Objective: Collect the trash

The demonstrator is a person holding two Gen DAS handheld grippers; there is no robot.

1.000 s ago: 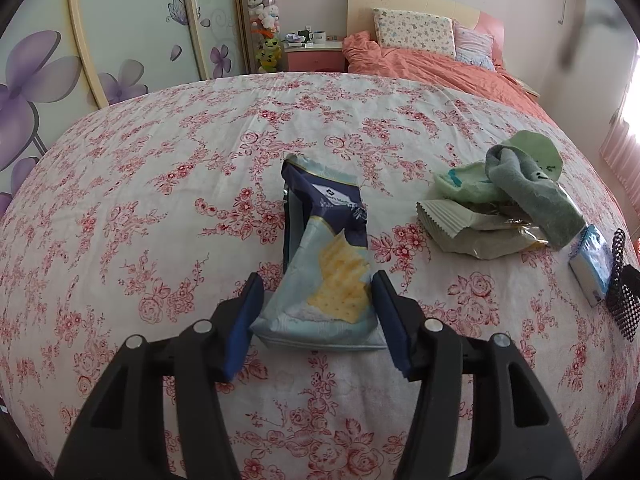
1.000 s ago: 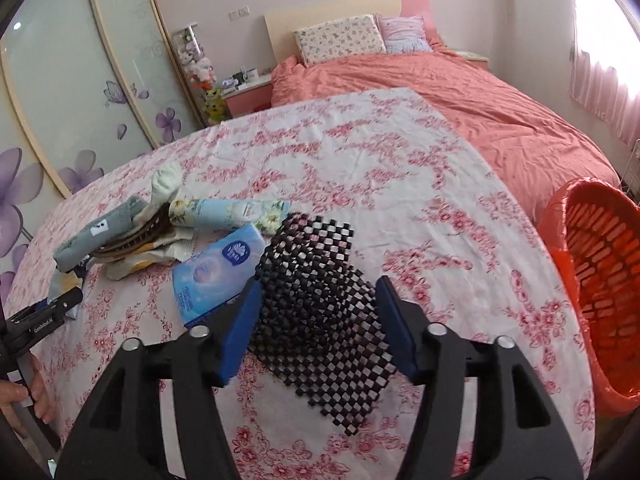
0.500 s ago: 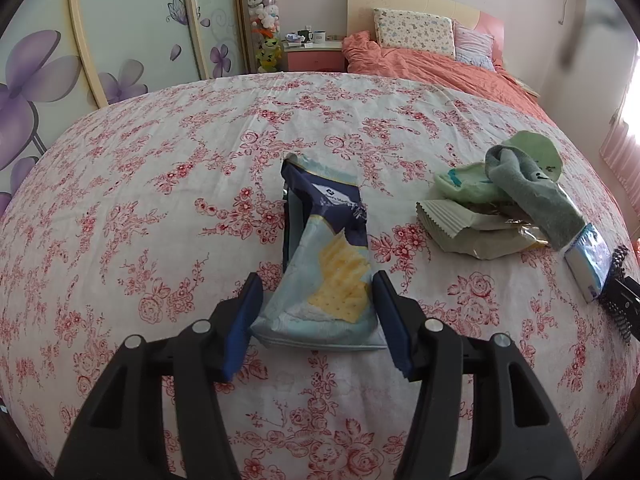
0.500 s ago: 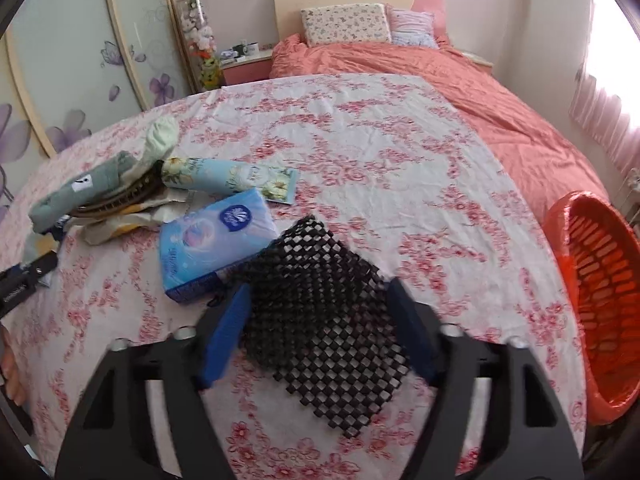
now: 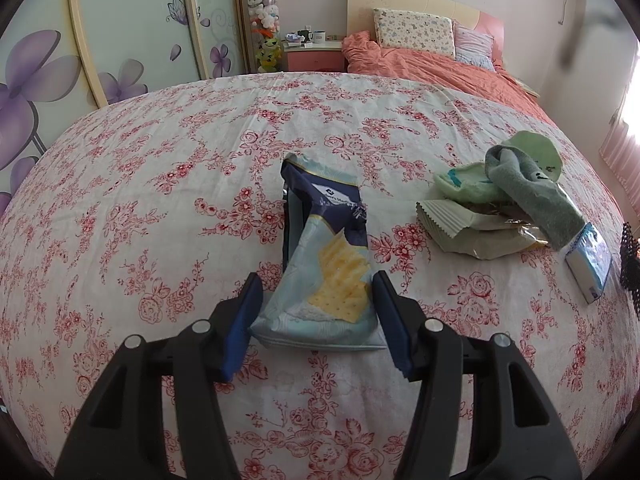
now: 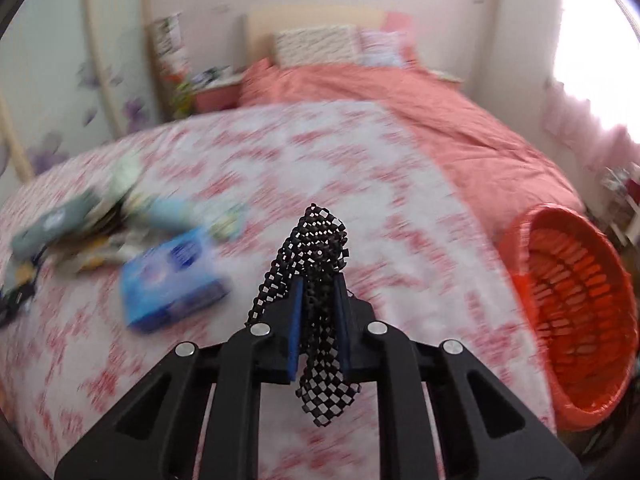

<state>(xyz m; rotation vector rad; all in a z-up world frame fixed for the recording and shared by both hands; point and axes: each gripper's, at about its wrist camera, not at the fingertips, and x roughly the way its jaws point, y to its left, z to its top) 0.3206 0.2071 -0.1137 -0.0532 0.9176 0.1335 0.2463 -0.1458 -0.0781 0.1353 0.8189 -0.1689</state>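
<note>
A blue cracker bag (image 5: pixel 324 264) lies on the flowered bedspread (image 5: pixel 160 184). My left gripper (image 5: pixel 318 312) is open, its blue pads either side of the bag's near end. My right gripper (image 6: pixel 318 312) is shut on a black mesh mat (image 6: pixel 318 256), which is folded and held above the bed; its edge shows in the left wrist view (image 5: pixel 631 256). An orange basket (image 6: pixel 572 320) stands at the bed's right edge. A blue tissue pack (image 6: pixel 172 276) lies left of the right gripper and shows in the left wrist view (image 5: pixel 592 260).
A pile of wrappers (image 5: pixel 472 220) and grey and green socks (image 5: pixel 528 188) lies on the right of the bed. A salmon duvet (image 6: pixel 380 104) and pillows (image 5: pixel 412 32) lie at the far end. A nightstand (image 5: pixel 312 54) stands beside the headboard.
My right gripper has shut on the black mesh mat and lifted it off the bed, swinging right toward the basket. My left gripper has stayed open around the cracker bag.
</note>
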